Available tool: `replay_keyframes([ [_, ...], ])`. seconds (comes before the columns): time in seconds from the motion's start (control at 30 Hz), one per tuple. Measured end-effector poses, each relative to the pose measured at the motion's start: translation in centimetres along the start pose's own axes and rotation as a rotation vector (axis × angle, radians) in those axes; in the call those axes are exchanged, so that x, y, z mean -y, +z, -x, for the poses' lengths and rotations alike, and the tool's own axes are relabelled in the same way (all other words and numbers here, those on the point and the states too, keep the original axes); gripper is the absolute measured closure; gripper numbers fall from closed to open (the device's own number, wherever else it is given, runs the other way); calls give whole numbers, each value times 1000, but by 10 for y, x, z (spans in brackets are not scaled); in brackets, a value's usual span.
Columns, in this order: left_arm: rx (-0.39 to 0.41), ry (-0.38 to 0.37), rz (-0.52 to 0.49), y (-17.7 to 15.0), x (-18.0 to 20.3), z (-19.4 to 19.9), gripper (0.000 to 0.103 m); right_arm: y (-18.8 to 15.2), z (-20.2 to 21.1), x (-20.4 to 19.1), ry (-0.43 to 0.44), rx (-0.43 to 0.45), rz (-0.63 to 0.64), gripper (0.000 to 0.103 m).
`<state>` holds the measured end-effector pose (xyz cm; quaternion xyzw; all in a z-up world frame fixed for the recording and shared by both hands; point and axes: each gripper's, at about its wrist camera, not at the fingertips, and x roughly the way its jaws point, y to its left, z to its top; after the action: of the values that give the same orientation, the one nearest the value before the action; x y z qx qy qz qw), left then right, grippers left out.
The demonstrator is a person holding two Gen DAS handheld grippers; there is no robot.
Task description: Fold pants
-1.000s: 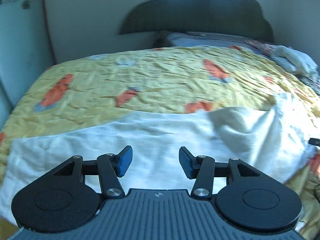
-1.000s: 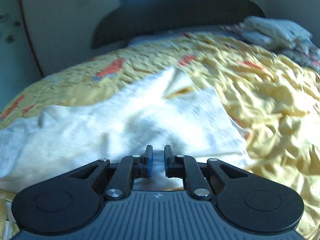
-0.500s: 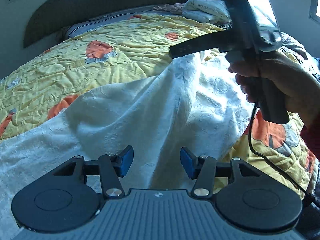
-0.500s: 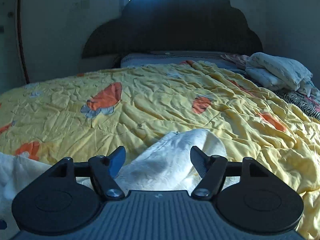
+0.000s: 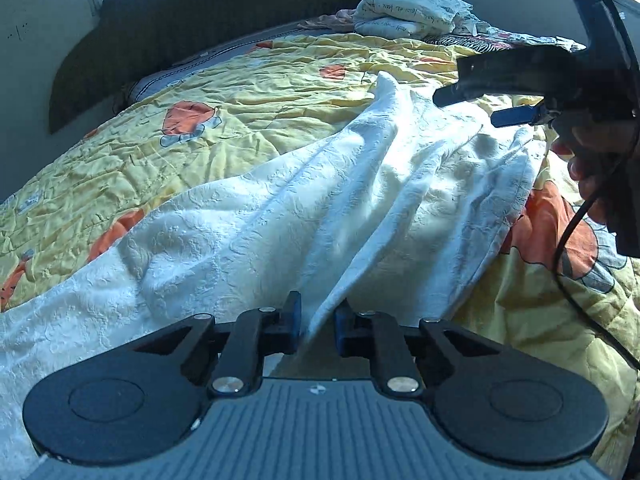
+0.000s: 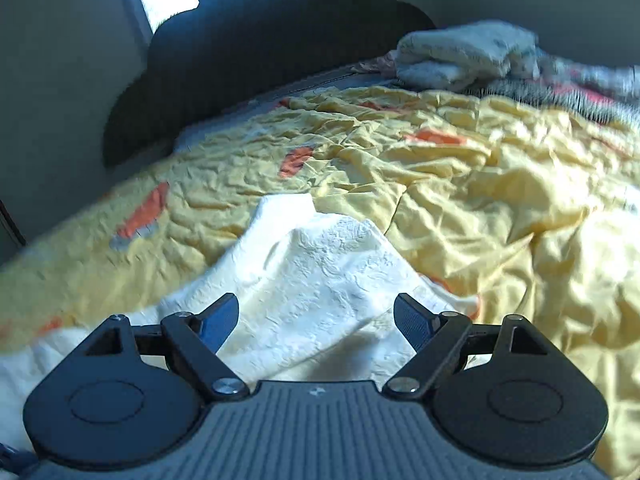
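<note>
Still rumpled, the white pants [image 5: 280, 216] lie ridged across a yellow bedspread [image 5: 240, 120], the fold barely begun and most smoothing left. Left gripper [image 5: 317, 322] fingers have just been closing and pinch a raised fold at the near edge; right gripper [image 6: 316, 320] fingers have just been opening, spread wide over the cloth, holding nothing. Open bed lies beyond, folded bedding [image 6: 464, 56] well apart.

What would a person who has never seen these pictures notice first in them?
First, the white textured pants, lying rumpled across the middle of the yellow bedspread with orange patches. Next, the left gripper at the bottom, closed on a fold of the pants. The right gripper hangs open over their far end.
</note>
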<state>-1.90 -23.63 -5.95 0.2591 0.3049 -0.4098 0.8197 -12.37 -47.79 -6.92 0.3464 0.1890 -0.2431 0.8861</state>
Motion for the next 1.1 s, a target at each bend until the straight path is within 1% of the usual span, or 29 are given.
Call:
replay_keyframes([
  [0.03,2,3,-2,0,1,0,86,3,-3,10,58,-16,-84,18],
  [0.07,2,4,1,1,1,0,86,5,-8,19,95,-33,-160,18],
  [0.1,1,4,8,2,0,-1,86,7,-12,24,116,-44,-229,17],
  [0.17,-1,3,17,3,-2,-1,86,6,-15,33,139,-43,-327,17],
  [0.27,4,3,19,3,-2,-3,86,2,-15,36,176,-24,-376,17],
  [0.33,7,6,6,3,0,-4,86,-1,-12,36,156,-14,-414,19],
  [0.4,14,8,-4,2,1,-2,86,-5,-5,35,141,-20,-422,19],
  [0.43,17,5,1,2,0,-1,86,-8,-4,33,152,-42,-415,19],
  [0.47,19,1,13,2,-1,-1,86,-11,-7,31,184,-82,-403,19],
  [0.5,20,-7,30,3,-3,-2,86,-13,-11,28,202,-103,-399,19],
  [0.53,18,-22,53,4,-5,-4,86,-14,-15,25,206,-102,-392,19],
  [0.6,9,-47,92,7,-10,-6,86,-10,-21,24,212,-68,-383,18],
  [0.63,6,-58,112,8,-12,-6,86,-6,-24,24,204,-38,-380,18],
  [0.7,1,-66,124,9,-15,-6,86,4,-30,24,161,10,-347,19],
  [0.77,-1,-63,124,9,-15,-6,86,13,-36,27,125,39,-335,25],
  [0.8,-2,-62,122,9,-15,-6,86,15,-40,28,115,36,-328,38],
  [0.83,-2,-57,117,10,-14,-7,86,16,-44,29,102,25,-319,62],
  [0.87,1,-52,110,10,-13,-8,86,15,-49,30,85,7,-306,73],
  [0.9,2,-47,100,10,-11,-8,86,14,-51,31,70,0,-298,86],
  [0.93,5,-38,86,10,-9,-9,86,12,-53,32,61,-1,-294,92],
  [1.03,25,-13,61,8,-6,-9,86,16,-44,30,89,23,-300,96],
  [1.1,24,-9,66,11,-10,-7,86,30,-43,15,124,21,-256,97],
])
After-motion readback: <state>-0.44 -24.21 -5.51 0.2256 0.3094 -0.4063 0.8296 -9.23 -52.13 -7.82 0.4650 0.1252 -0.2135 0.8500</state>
